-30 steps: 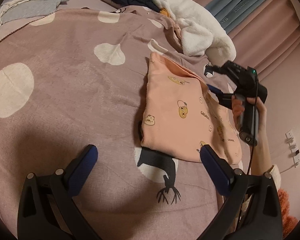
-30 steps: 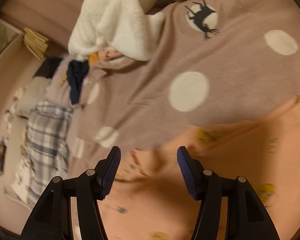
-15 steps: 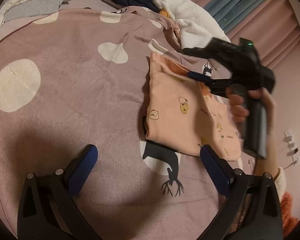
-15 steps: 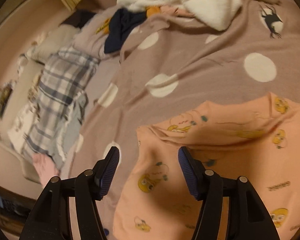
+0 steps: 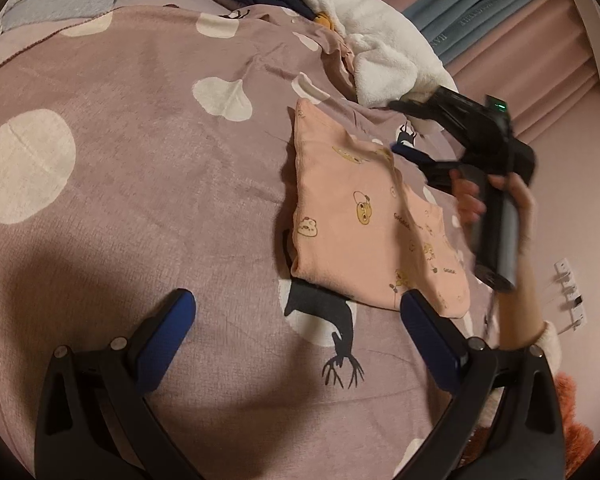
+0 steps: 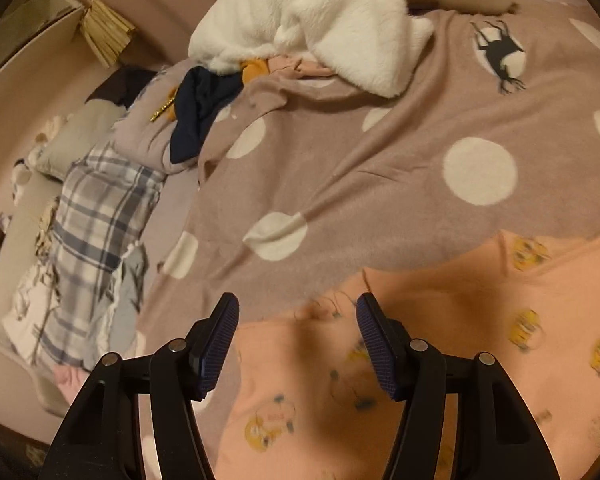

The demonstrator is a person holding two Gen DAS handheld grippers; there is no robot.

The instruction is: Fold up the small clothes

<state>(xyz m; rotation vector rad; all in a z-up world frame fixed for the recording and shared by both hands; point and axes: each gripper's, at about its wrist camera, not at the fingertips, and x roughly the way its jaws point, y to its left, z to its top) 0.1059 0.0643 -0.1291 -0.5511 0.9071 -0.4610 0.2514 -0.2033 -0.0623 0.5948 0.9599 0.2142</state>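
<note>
Across the bed spreads one mauve blanket (image 5: 148,168) printed with white dots and black deer, with one white fleece throw (image 6: 312,20) heaped at its far edge beside one navy garment (image 6: 198,108) and one plaid cloth (image 6: 96,216) on the sheet past the blanket's edge. On the blanket lies one peach garment (image 5: 360,220) with cartoon prints, folded into a flat rectangle partly covering one deer. Two grippers show: the left gripper (image 5: 296,320) hangs over the blanket just short of the garment's near edge, jaws spread wide and empty; the right gripper (image 6: 298,336), gripped by one hand (image 5: 496,200), is over the garment's far corner, jaws partly apart with nothing between the pads.
</note>
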